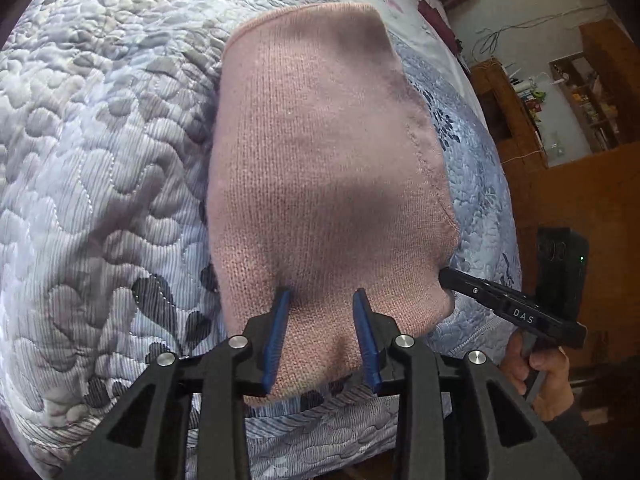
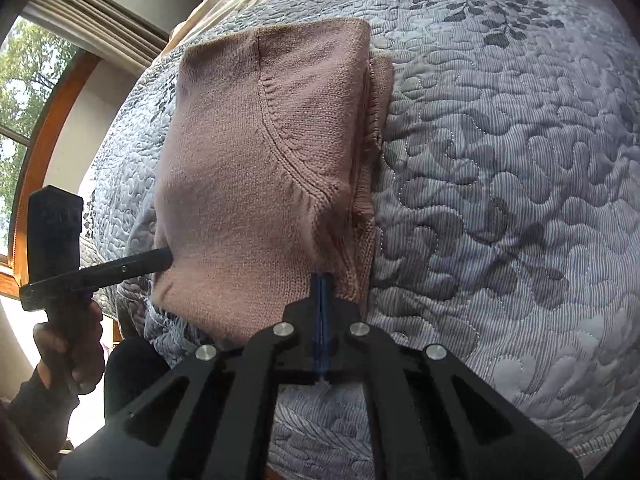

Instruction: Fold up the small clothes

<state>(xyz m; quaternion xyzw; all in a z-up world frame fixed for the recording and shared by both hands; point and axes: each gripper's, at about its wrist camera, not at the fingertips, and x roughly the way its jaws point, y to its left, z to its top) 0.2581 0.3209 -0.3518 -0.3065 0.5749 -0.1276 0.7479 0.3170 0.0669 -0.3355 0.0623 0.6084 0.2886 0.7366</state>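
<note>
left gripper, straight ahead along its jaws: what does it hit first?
The pink knit garment. The left gripper has open jaws that already straddle its near edge, so more knit comes first, and the quilt beneath.

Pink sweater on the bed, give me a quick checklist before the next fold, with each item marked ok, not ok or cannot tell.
1. Right gripper shut on the pink sweater's near edge: ok, blue pads are together against the knit.
2. Left gripper gripping: not ok, its pads stand apart over the near edge.
3. Sweater already folded into a compact stack: ok, layered edges show on its right side in the right wrist view.
4. Sweater lying flat on the quilt: ok, no big bunching seen.
5. How many layers the right gripper has caught: cannot tell.
6. Quilt beyond the sweater free for a fold: ok.
</note>
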